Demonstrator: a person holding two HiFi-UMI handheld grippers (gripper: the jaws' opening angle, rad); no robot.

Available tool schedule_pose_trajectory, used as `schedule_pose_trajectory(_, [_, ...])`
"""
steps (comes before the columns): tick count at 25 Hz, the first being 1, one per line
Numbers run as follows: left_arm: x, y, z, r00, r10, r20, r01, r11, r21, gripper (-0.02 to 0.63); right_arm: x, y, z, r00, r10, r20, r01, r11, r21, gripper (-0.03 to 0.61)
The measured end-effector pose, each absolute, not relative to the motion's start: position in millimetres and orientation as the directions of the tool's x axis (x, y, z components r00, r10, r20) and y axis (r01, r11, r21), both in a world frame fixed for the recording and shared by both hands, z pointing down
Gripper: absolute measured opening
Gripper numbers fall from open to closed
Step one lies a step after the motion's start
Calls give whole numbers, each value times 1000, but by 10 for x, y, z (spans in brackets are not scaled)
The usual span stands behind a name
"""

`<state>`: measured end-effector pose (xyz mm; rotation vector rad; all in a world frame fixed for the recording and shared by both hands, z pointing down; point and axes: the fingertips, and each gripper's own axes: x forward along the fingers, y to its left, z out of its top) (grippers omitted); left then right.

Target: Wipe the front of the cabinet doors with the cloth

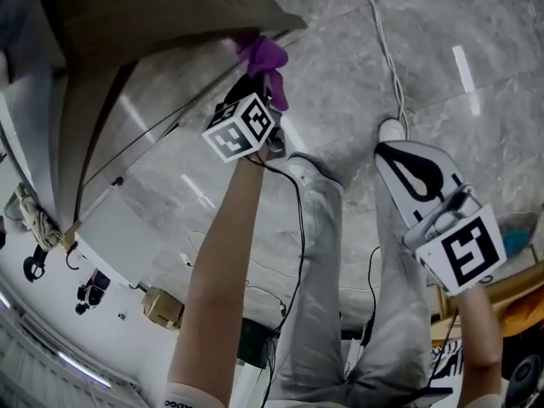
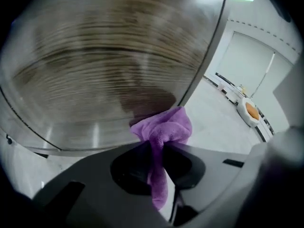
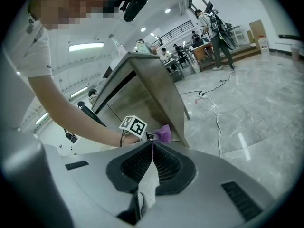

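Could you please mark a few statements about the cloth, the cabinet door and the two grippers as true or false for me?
1. The left gripper is clamped on a soft purple microfibre cloth. True.
2. The cloth's bunched end is lying on the floor. False: it is up against the brown wood-grain cabinet door.
3. The right gripper carries a second cloth. False: its jaws are together with nothing between them, and it is held away from the cabinet, beside the person's grey trouser leg.
4. A thin white cable runs across the grey marble-look floor. True.
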<state>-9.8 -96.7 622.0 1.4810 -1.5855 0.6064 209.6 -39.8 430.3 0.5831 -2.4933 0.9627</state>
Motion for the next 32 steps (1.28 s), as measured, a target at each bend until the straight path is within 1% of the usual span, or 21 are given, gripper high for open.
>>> schedule_pose_trajectory(4, [89,-1255,6508,117,-558,822,-963,138,231,58,2251,-388,4469,-821,-244,516,-537,638,-552,29])
schedule_pose_trajectory(8, [151,-1384,6730,143,-531,835,-977,61,206,58,2432,-407,4654,-786,-282,550,-594,591,-546,29])
schedule_pose_trajectory(13, [83,-1479,6963,146,-496,856,-987,-15,160,58,2593,-446,4917,-730,-361,580,-670,549,-501,29])
schedule_pose_trajectory(16, [-16,-1459,7092,146,-507,850,-986,-9,164,58,2588,-402,5077,-704,-407,582,-702,519,-487,29])
schedule_pose_trajectory(19, [-210,-1353,7183,137,-499,856,-986,14,166,58,2425,-309,5151,-687,-440,579,-724,490,-486,29])
schedule_pose_trajectory(24, [-595,-1118,7228,151,-463,874,-988,-39,150,58,1912,-131,5150,-706,-423,568,-702,526,-480,29])
schedule_pose_trajectory(29, [-1223,-768,7206,70,-457,887,-994,44,101,58,1510,-21,5066,-721,-418,553,-686,544,-483,29])
schedule_pose_trajectory(32, [-1576,-556,7194,35,-449,893,-995,64,71,58,1376,81,5082,-722,-405,561,-681,559,-472,29])
